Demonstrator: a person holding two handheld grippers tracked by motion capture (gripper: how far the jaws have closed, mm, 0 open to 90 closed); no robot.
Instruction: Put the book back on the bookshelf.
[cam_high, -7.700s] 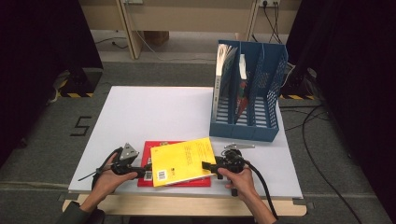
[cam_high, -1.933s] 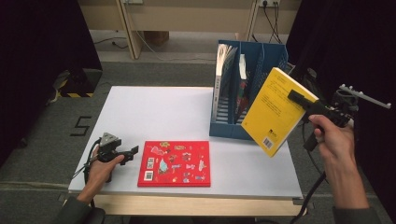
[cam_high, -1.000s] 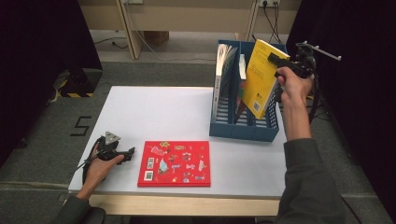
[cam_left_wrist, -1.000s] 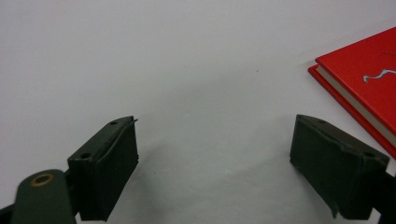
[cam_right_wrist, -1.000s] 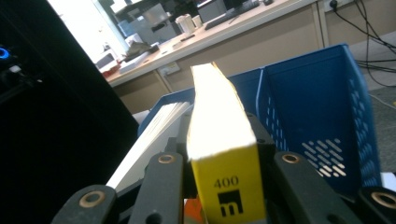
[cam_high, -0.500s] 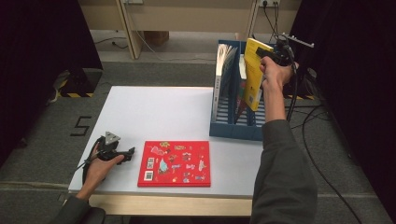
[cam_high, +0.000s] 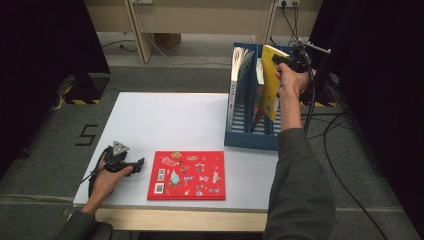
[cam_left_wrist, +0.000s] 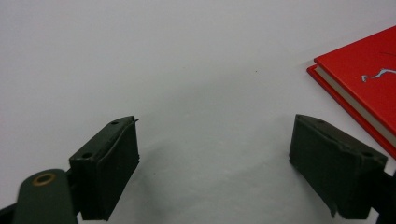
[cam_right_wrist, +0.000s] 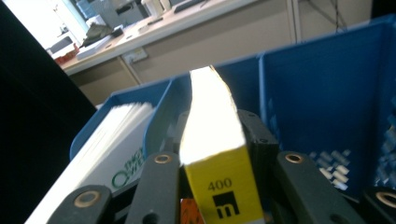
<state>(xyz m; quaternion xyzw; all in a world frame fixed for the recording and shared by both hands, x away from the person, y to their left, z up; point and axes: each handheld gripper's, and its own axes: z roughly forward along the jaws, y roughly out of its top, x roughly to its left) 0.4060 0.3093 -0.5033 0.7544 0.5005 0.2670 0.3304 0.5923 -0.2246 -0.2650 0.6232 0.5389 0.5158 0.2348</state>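
One white table, bearing a blue file rack at its right edge. Upright above the rack's compartment, a yellow book printed "400", clamped by the right gripper. Flat nearby, a red book. Beside it, left gripper wide open, empty.

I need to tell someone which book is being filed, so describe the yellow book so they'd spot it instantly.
Look at the blue file rack at the table's far right. The yellow book stands upright in it, clamped by the right gripper. Unlike the white-paged book beside it, it is bright yellow.
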